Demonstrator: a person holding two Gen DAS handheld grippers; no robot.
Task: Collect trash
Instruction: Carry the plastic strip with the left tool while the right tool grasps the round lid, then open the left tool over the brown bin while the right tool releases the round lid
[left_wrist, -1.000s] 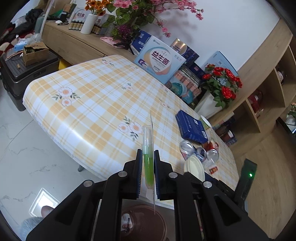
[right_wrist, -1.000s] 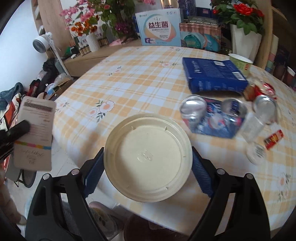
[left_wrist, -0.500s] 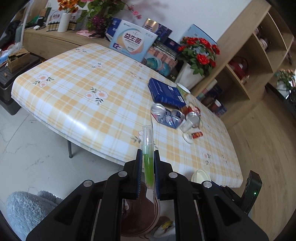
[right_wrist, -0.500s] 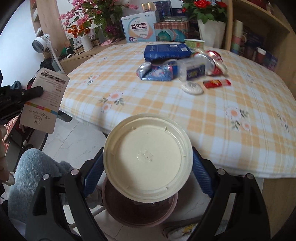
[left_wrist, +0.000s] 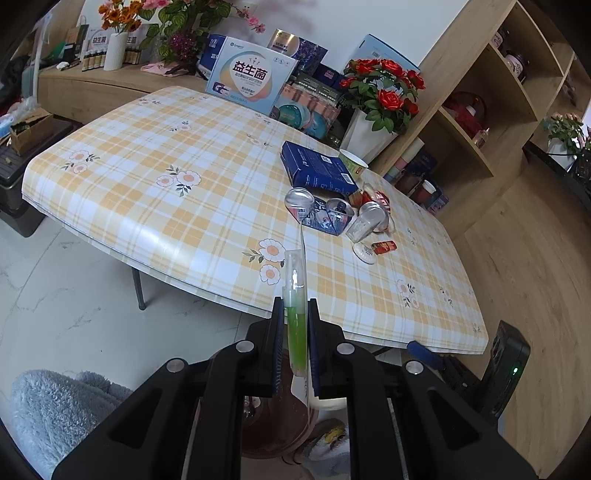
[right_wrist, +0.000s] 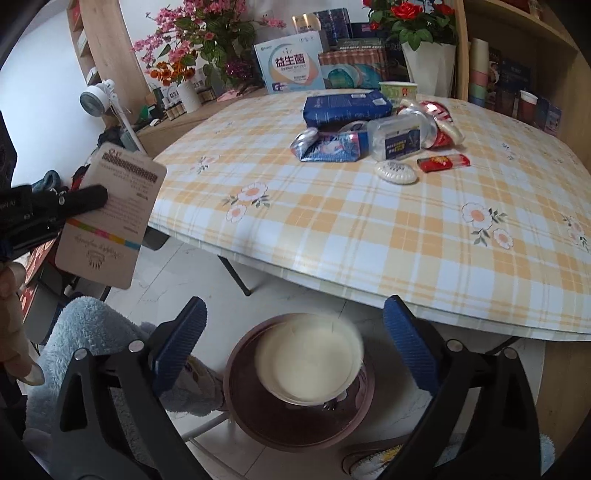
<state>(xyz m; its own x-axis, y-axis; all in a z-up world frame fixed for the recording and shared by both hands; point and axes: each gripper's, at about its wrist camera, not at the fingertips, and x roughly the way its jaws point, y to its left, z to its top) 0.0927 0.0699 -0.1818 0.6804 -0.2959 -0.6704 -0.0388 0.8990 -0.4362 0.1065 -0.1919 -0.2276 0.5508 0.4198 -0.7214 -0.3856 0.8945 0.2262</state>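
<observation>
Cream lid (right_wrist: 308, 360) drops from opening right claw (right_wrist: 291, 349); left claw (left_wrist: 295, 334) pinches card (left_wrist: 303, 280).

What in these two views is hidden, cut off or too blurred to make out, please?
- Bin, right wrist view: what lies in it is hidden under the blurred cream lid, which is between the opening jaws of the right gripper, untouched by its pads.
- Bin, left wrist view: mostly hidden behind the left gripper.
- Card pack, left wrist view: seen edge-on, its face unreadable.
- Trash pile: labels too small to read.
</observation>
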